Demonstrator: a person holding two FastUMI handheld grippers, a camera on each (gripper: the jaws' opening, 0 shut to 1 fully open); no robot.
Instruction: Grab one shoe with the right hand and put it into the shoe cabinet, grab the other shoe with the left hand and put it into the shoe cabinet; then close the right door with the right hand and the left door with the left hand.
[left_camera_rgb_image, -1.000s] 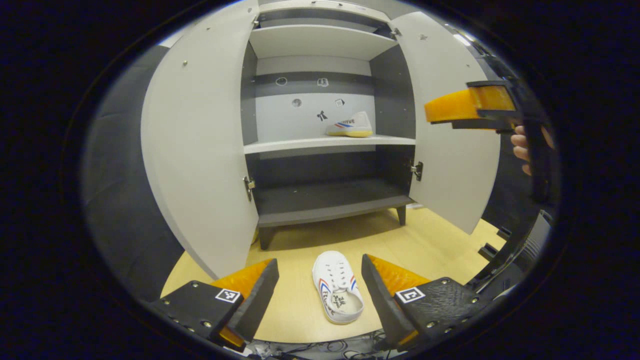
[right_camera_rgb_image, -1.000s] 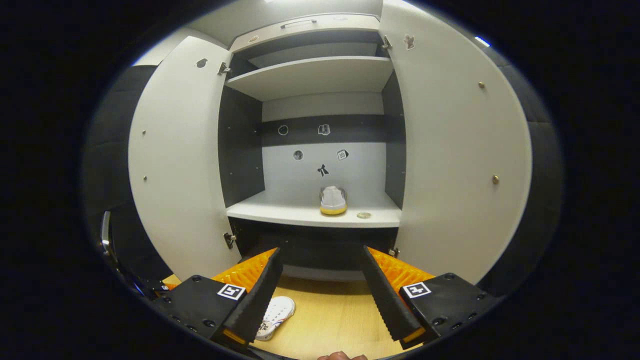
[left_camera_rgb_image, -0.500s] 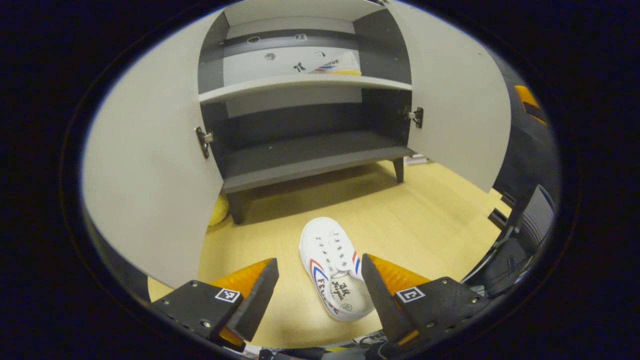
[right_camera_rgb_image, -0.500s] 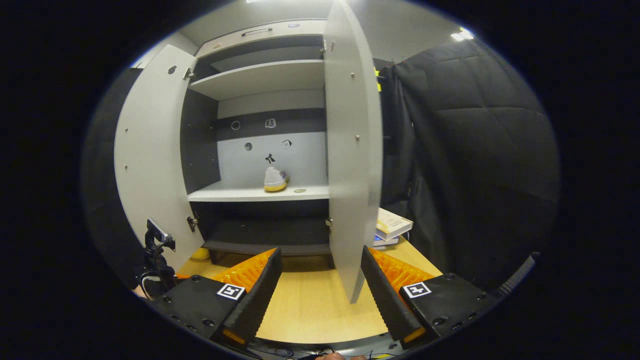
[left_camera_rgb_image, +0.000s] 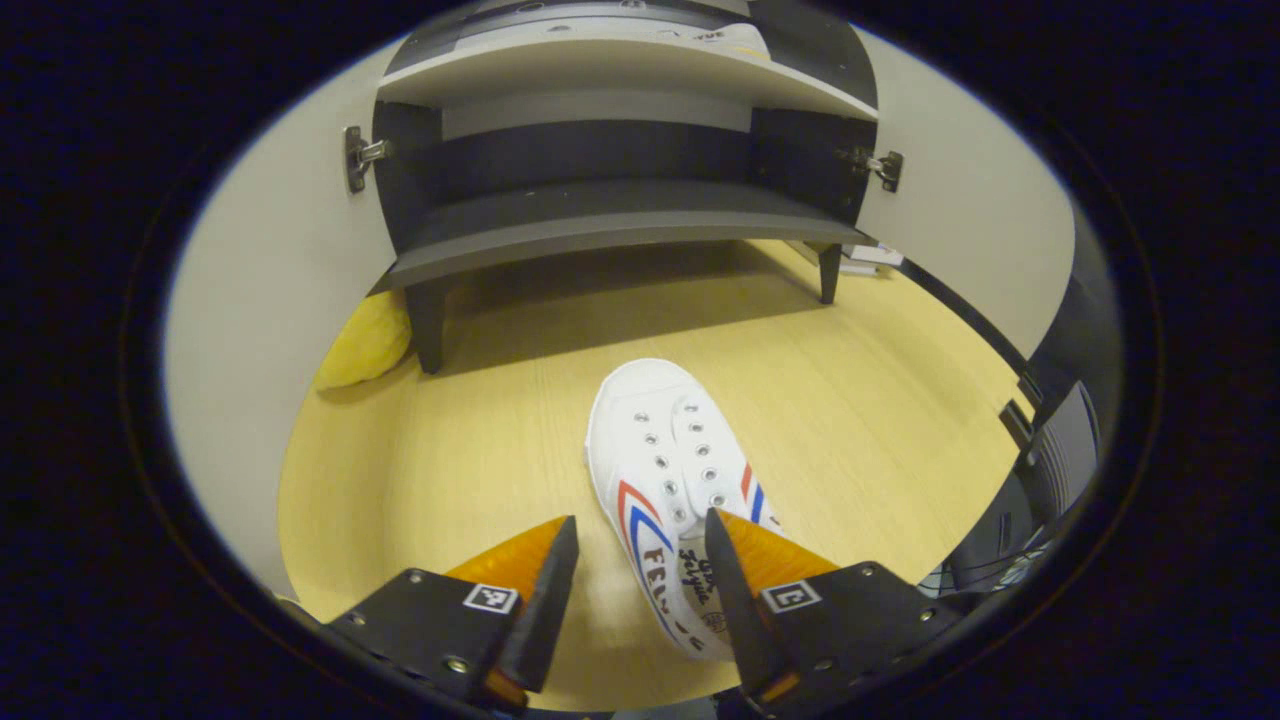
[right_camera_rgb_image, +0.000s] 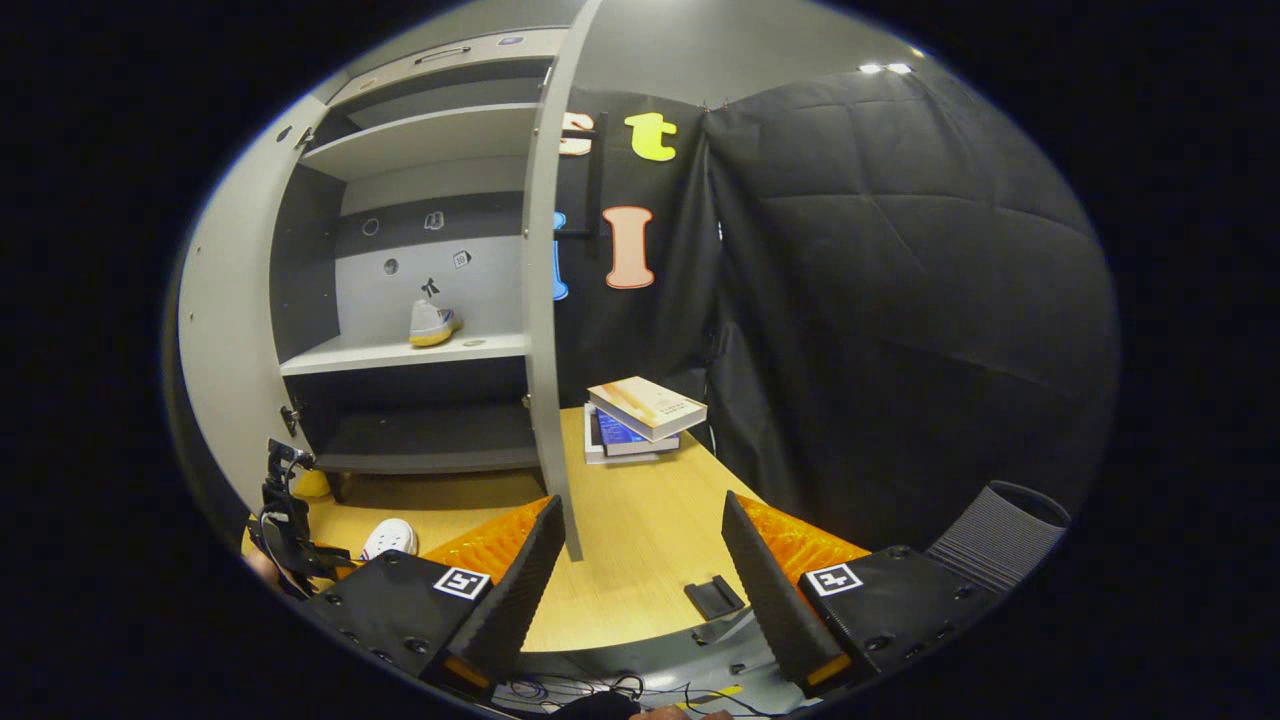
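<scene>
A white shoe (left_camera_rgb_image: 668, 490) with red and blue stripes lies on the wooden floor, toe toward the shoe cabinet (left_camera_rgb_image: 600, 225). My left gripper (left_camera_rgb_image: 640, 585) is open low over its heel; the heel end sits between the fingers, and the right finger overlaps the shoe's opening. The other white shoe (right_camera_rgb_image: 432, 323) stands on the cabinet's middle shelf (right_camera_rgb_image: 400, 352). My right gripper (right_camera_rgb_image: 640, 570) is open and empty, held back from the cabinet, with the open right door (right_camera_rgb_image: 545, 300) seen edge-on ahead. The floor shoe (right_camera_rgb_image: 390, 538) shows at lower left there.
Both cabinet doors stand open; the left door (left_camera_rgb_image: 260, 330) is at the left. A yellow object (left_camera_rgb_image: 365, 340) lies by the cabinet's left leg. Stacked books (right_camera_rgb_image: 640, 415) lie on the floor right of the cabinet. A small dark block (right_camera_rgb_image: 715, 597) sits near my right gripper.
My left gripper has dropped toward the floor shoe and narrowed a little around its heel. My right gripper has swung right, away from the cabinet's inside, so the right door now appears edge-on.
</scene>
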